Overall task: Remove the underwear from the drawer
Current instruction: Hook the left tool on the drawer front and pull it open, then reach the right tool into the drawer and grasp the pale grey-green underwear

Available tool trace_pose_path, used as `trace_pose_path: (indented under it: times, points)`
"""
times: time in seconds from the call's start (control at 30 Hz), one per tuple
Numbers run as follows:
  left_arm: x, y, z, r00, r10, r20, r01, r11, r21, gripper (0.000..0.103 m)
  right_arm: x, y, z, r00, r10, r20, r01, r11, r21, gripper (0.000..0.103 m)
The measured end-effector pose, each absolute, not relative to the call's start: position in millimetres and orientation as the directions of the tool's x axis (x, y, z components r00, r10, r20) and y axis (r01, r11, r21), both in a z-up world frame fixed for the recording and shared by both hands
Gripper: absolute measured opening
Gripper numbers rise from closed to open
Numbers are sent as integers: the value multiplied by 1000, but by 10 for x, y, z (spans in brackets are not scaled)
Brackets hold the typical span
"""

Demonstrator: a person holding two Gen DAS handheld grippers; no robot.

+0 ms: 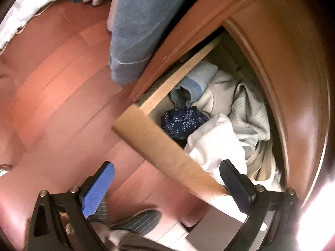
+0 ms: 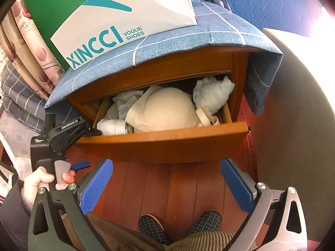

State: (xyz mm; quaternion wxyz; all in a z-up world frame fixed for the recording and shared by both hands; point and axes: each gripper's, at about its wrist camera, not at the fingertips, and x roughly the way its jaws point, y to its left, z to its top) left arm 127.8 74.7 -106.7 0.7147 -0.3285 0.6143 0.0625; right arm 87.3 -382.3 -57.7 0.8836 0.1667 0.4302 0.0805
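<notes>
The drawer [image 2: 163,140] is warm orange-brown wood, and the floor [image 1: 62,104] is reddish-brown plank. Inside lie a cream ribbed bra [image 2: 165,110], a white cloth [image 1: 217,146], a pale blue folded piece [image 1: 194,81] and a navy garment [image 1: 184,121] speckled with small white flowers, as far as the blur allows. The cabinet cover [image 2: 188,41] is denim blue with thin white checks. The shoe box [image 2: 117,16] is white with teal lettering. The slippers [image 2: 152,226] are dark plaid.

The open wooden drawer [image 2: 163,138] hides its own depths under heaped pale garments [image 2: 165,108]; the white printed shoe bag [image 2: 117,21] is cut off by the right-wrist picture's top edge.
</notes>
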Motion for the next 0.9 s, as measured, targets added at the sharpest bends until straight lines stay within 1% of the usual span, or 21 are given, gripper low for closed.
trace_pose_path:
  times: [0.13, 0.3, 0.43, 0.63, 0.9]
  points:
    - [1300, 757, -987, 190, -316, -930, -476, 799, -368, 103, 878, -3831, -569, 618, 283, -734, 3, 932, 362, 102]
    - [1305, 734, -944, 158, -276, -948, -450, 835, -318, 103, 871, -3852, -573, 620, 279, -733, 7, 933, 361, 102]
    - [1409, 718, -787, 113, -240, -964, -416, 870, -265, 103, 896, -3846, -570, 618, 280, -735, 8, 932, 362, 102]
    - [1429, 753, -798, 82, -247, -965, -408, 876, -259, 103, 934, -3870, -556, 616, 283, -735, 15, 929, 371, 102]
    - [1590, 576, -672, 36, -162, -986, -370, 915, -164, 103, 1019, -3880, -545, 606, 286, -742, 18, 928, 372, 102]
